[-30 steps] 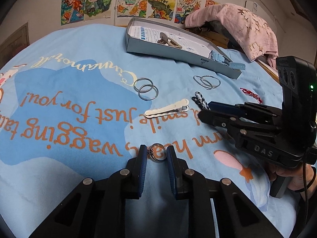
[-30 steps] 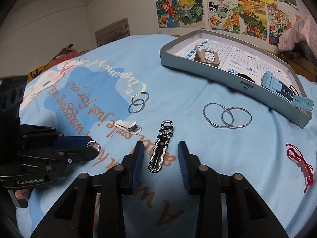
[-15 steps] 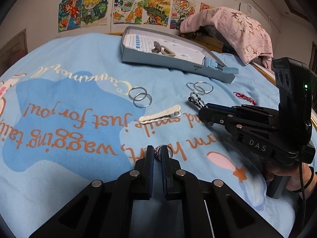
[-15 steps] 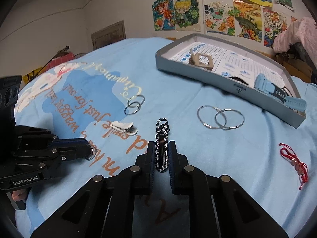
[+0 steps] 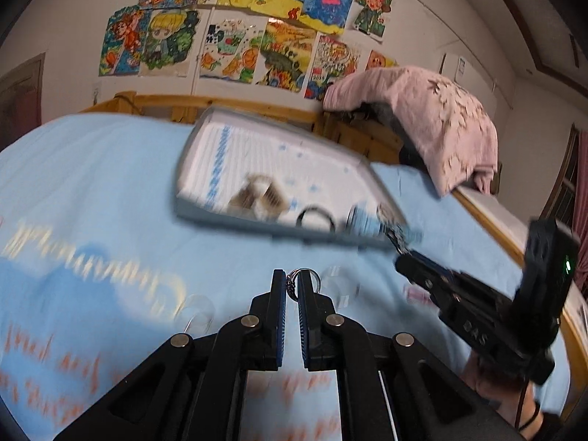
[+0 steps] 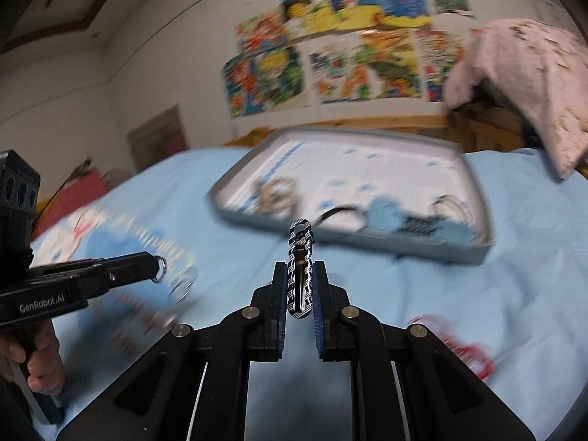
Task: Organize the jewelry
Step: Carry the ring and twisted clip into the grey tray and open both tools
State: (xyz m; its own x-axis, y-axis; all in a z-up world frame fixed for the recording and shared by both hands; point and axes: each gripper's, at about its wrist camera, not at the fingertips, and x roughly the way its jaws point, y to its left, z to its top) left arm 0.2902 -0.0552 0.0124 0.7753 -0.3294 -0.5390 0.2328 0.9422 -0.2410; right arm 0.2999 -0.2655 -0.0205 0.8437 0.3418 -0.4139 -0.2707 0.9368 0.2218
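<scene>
Both grippers have lifted off the bed (image 5: 92, 183), left gripper (image 5: 292, 286) pinching the ring (image 5: 307, 279), right gripper (image 6: 299, 286) clamping the striped hair clip (image 6: 300, 268); next, I think, drop both into the gray tray (image 6: 404, 246).

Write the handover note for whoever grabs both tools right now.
Left tool: shut on a silver ring, lifted off the blue bedsheet.
Right tool: shut on a black-and-white patterned clip, also in the air.
Grey tray ahead already holds a blue watch and a tan piece.
Left on the sheet: red bracelet, blurred silver hoops.
Next, probably: drop both into the tray.
</scene>
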